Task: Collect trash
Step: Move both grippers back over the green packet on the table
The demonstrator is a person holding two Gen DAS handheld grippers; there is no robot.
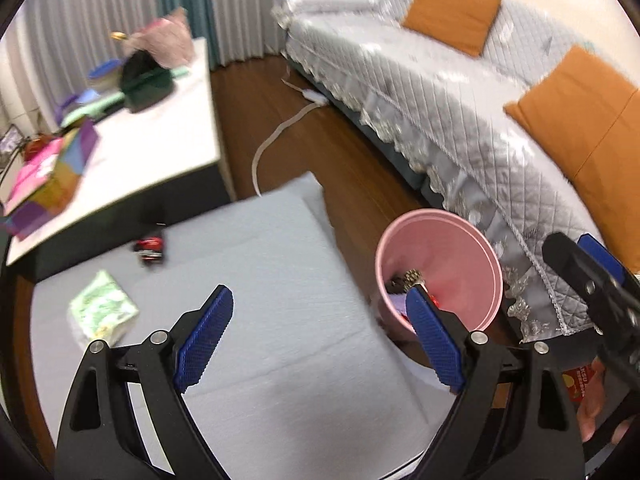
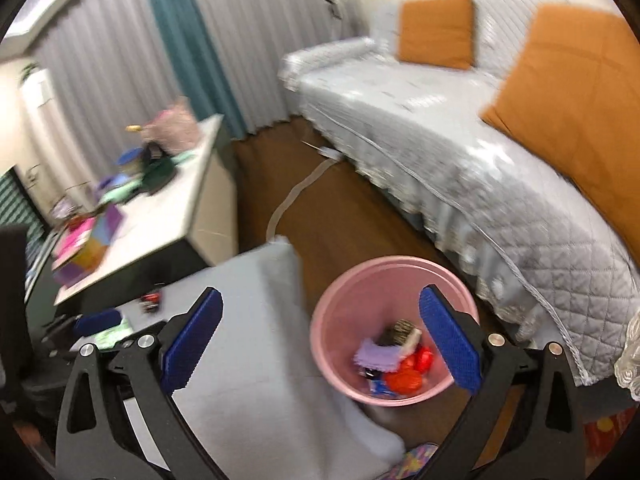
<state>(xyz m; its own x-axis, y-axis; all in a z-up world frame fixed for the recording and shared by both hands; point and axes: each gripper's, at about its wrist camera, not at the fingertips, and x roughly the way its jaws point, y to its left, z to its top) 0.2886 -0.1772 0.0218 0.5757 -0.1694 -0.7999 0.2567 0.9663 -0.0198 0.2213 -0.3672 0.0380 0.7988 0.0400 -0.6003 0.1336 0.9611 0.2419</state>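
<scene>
A pink bin (image 1: 452, 240) stands on the wood floor between a grey mat (image 1: 280, 280) and the sofa. It also shows in the right wrist view (image 2: 348, 292), holding red, purple and brown trash (image 2: 400, 360). My left gripper (image 1: 320, 336) is open and empty above the mat, just left of the bin. My right gripper (image 2: 320, 340) is open and empty above the bin's left rim; it shows at the right edge of the left wrist view (image 1: 592, 280). On the mat lie a green-white packet (image 1: 104, 312) and a small red-black item (image 1: 150, 246).
A low white table (image 1: 160, 140) at the left carries coloured boxes, a dark bag and clutter. A grey-covered sofa (image 1: 460, 100) with orange cushions runs along the right. A white cable (image 1: 272, 136) lies on the floor between them.
</scene>
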